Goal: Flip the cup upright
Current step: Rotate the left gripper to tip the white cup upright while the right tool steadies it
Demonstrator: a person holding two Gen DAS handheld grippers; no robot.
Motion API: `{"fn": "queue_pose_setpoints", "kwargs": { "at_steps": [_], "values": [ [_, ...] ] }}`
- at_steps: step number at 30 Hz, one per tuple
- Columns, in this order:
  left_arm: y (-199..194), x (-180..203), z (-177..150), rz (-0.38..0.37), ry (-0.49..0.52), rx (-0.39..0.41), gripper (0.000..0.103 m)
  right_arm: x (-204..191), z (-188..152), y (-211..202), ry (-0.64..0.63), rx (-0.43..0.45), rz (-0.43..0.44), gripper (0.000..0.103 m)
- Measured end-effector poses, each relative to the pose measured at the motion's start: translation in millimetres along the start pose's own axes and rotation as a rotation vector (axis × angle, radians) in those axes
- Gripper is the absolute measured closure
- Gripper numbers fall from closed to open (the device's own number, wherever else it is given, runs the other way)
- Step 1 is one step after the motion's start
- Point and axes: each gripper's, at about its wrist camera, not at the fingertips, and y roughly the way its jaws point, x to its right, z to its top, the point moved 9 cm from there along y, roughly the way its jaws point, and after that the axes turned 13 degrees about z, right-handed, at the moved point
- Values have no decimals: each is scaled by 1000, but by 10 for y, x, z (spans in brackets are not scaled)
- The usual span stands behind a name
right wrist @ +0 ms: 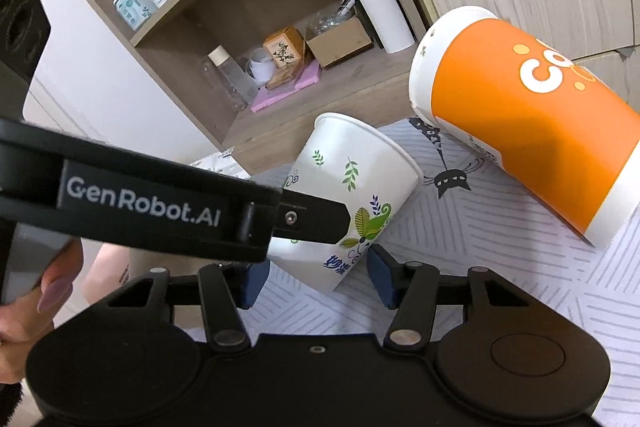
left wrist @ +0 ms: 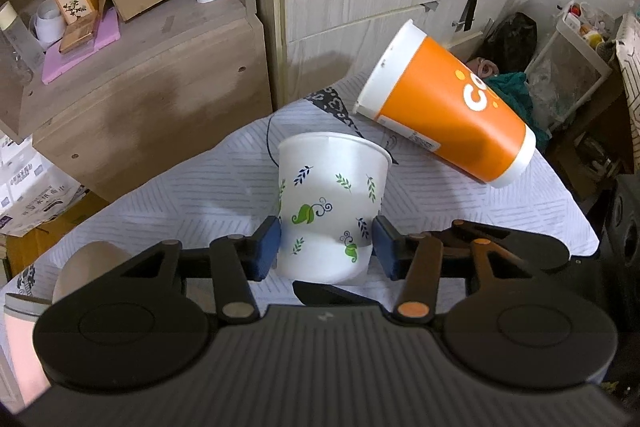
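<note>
My left gripper fingers pinch the white leaf-printed paper cup, mouth up; my right gripper fingers are spread apart.

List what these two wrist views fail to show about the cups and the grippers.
- Orange cup: its lettering runs off the right edge of the right wrist view.
- White leaf-print cup: its base is hidden behind the left gripper body in the left wrist view.
- Right gripper: the left gripper's arm hides its left pad's contact with the cup.
</note>
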Motion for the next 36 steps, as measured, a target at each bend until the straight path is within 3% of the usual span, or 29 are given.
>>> {"fn": "queue_pose_setpoints", "kwargs": {
  "at_steps": [11,19,27,36],
  "values": [
    [-204,88,-204,-25,-8,-18,55,-111,-145,-233,-45,-13,17,43],
    [-459,187,-619,-36,-11,-55,55,-319,-468,-483,-106,-87,48,43],
    [-664,145,-1158,-105,-150,-119,54,-584,-870,-721,-182,-190,74,43],
    [-686,-39,-1492,-195,-265,-141,55,-779,-1061,-699,-274,-260,75,43]
  ]
}}
